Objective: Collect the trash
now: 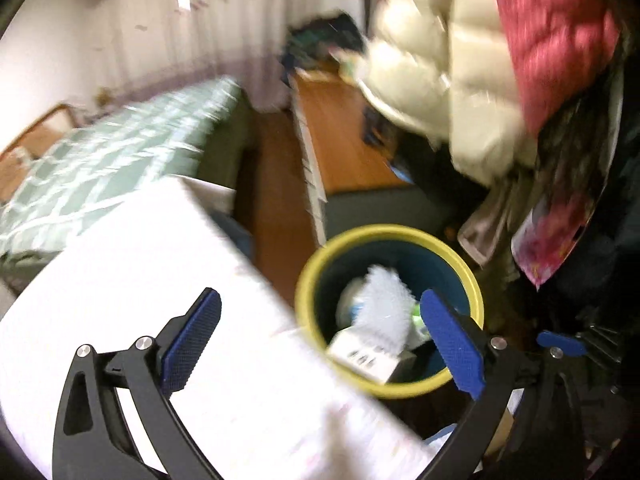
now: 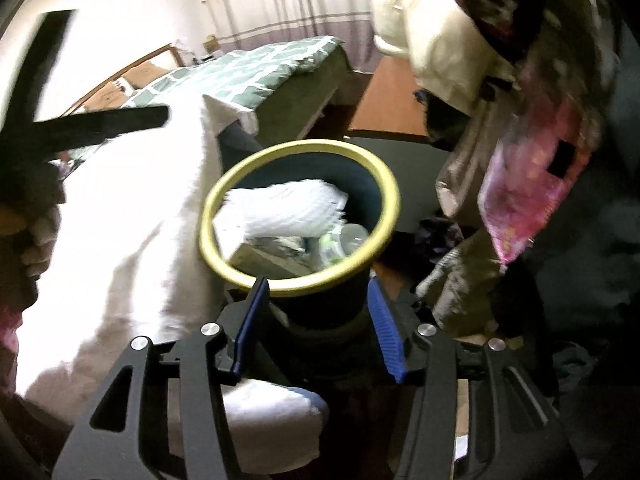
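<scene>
1. Bed [image 1: 104, 160]: far left in both views, green checked cover. Nothing to collect shows on it; too blurred to be sure.
2. White cloth [image 1: 140, 280]: a bright sheet over the surface beside the bin, its edge touching or just beside the rim. Keep it from slipping in with the trash.
3. Left gripper [image 1: 320, 340]: jaws spread wide and empty, one pad over the cloth, the other over the bin's near rim. It looks free to fetch the next piece.
4. Bin [image 1: 390, 232]: yellow rim, dark blue wall, standing on the floor between cloth and clothes. The trash [image 1: 384, 312] lies inside: a white crumpled piece on top, a small box and greenish wrappers under it.
5. Right gripper [image 2: 316, 320]: jaws apart, empty, straddling the bin's near wall just below the rim; whether the pads touch it I cannot tell. If steadying or lifting the bin is the step, close on the wall squarely and keep it upright.
6. Clothes [image 1: 440, 60]: cream and pink jackets hanging at right, near the bin. Keep the grippers clear of them.
</scene>
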`<state>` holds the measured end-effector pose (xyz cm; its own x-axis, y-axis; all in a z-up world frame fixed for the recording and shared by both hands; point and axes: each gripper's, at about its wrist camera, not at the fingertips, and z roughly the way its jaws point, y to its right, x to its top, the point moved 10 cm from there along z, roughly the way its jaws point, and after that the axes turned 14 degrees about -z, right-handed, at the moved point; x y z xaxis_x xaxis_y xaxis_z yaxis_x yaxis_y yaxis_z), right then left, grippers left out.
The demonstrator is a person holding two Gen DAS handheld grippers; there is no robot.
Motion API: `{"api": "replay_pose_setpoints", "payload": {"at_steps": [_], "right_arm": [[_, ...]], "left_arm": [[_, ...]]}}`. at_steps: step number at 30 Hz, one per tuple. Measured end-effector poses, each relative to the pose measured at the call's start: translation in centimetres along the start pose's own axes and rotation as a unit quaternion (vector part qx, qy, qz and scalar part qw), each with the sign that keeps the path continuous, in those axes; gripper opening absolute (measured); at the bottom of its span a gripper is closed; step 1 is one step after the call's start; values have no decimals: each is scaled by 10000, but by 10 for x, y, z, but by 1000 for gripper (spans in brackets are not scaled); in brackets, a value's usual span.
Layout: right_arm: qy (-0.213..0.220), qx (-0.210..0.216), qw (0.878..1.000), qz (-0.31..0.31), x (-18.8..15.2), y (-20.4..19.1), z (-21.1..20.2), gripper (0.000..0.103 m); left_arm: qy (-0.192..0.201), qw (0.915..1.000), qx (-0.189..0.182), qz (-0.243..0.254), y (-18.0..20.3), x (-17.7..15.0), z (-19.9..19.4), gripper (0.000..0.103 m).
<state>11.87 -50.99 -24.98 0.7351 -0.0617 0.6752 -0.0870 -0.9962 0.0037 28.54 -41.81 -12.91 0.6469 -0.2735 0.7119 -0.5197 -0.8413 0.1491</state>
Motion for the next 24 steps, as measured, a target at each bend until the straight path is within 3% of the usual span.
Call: {"api": "replay_pose_setpoints", "payload": {"at_steps": [4,7,11,19,24], "right_arm": [[244,89,9992,-312,19,-28,-12,59],[501,138,9973,-517,34,-50,-26,68],[858,9,9935,-742,47,-72,-52,77],[1294,-289,9865,-965,54,-91,-96,86],[1350,-265,9859,-955,48,-99,-108,86]], "left_arm": [[531,9967,461,-410,-51,-15,-76,98],[913,9885,978,-702,-94,-36,-129,98],[1482,9646,1819,-1200,-148,-67,-198,98],[1647,9420,2156,-1976,-201,-126,-270,98],[1754,9360,2169,-2146,-211,-148,-292,98]]}}
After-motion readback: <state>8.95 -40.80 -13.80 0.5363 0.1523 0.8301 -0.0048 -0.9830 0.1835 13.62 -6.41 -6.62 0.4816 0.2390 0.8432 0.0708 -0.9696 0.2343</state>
